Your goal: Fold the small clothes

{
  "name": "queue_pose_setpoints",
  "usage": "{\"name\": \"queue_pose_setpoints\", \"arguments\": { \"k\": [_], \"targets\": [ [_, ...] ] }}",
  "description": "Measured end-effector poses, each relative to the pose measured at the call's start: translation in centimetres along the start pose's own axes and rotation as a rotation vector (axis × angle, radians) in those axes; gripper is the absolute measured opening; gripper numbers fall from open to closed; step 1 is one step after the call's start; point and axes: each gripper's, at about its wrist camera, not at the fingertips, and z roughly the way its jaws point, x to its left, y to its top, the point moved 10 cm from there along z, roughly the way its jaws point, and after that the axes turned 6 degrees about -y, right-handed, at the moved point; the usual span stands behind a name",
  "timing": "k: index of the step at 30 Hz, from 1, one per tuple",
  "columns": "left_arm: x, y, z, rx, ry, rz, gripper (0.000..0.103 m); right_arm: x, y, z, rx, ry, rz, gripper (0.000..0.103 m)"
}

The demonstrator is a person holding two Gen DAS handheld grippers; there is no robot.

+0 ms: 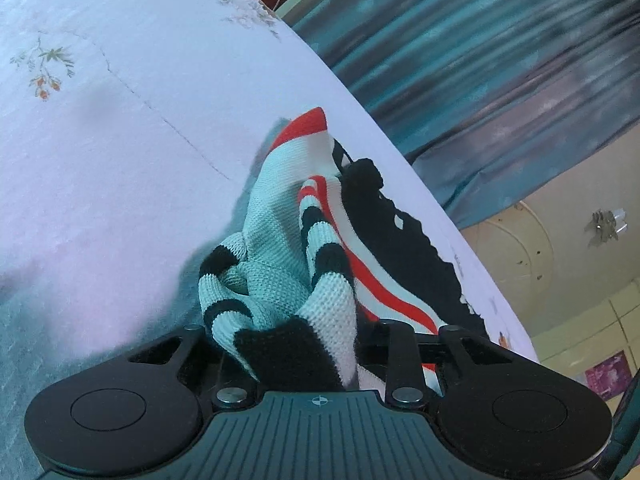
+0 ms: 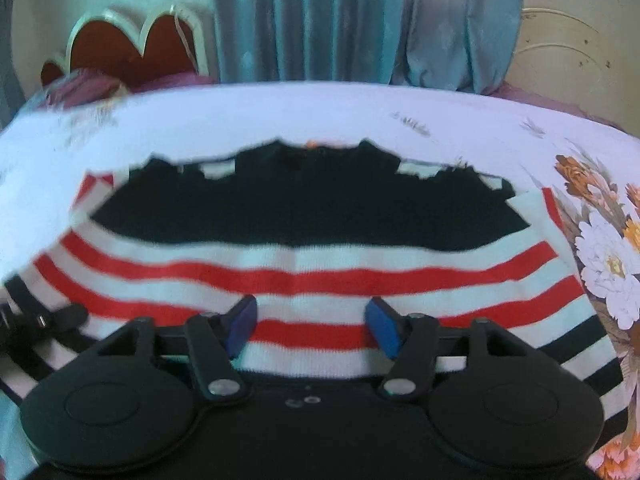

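A small knitted sweater [image 2: 312, 248] with a black top and red, white and black stripes lies spread on the bed. My right gripper [image 2: 312, 324] is open just above its lower striped part, blue fingertips [image 2: 242, 324] wide apart and empty. My left gripper [image 1: 296, 352] is shut on a bunched striped sleeve of the sweater [image 1: 280, 276], lifted off the sheet; its fingertips are hidden by the knit. The left gripper also shows at the left edge of the right wrist view [image 2: 36, 322].
The bed sheet [image 1: 120, 140] is white with flower prints [image 2: 608, 264]. A red and white headboard [image 2: 132, 46] and blue curtains [image 2: 360, 20] stand behind the bed. The bed edge [image 1: 400, 148] runs close beside the sweater in the left wrist view.
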Motion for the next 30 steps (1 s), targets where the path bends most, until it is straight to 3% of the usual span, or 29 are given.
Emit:
{"name": "queue_pose_setpoints", "arguments": {
  "k": [5, 13, 24, 30],
  "targets": [
    [0.2, -0.2, 0.0, -0.019, 0.010, -0.018, 0.024, 0.3, -0.9, 0.8, -0.012, -0.031, -0.079, 0.060],
    [-0.8, -0.4, -0.7, -0.074, 0.051, 0.000, 0.017, 0.3, -1.2, 0.8, -0.063, -0.002, -0.119, 0.061],
    [-10.0, 0.6, -1.2, -0.132, 0.082, 0.296, 0.016, -1.5, 0.3, 0.1, -0.019, 0.125, -0.054, 0.060],
    [-15.5, -0.3, -0.4, -0.116, 0.041, 0.422, 0.016, -5.7, 1.0, -1.1, -0.031, 0.146, 0.022, 0.060]
  ]
}}
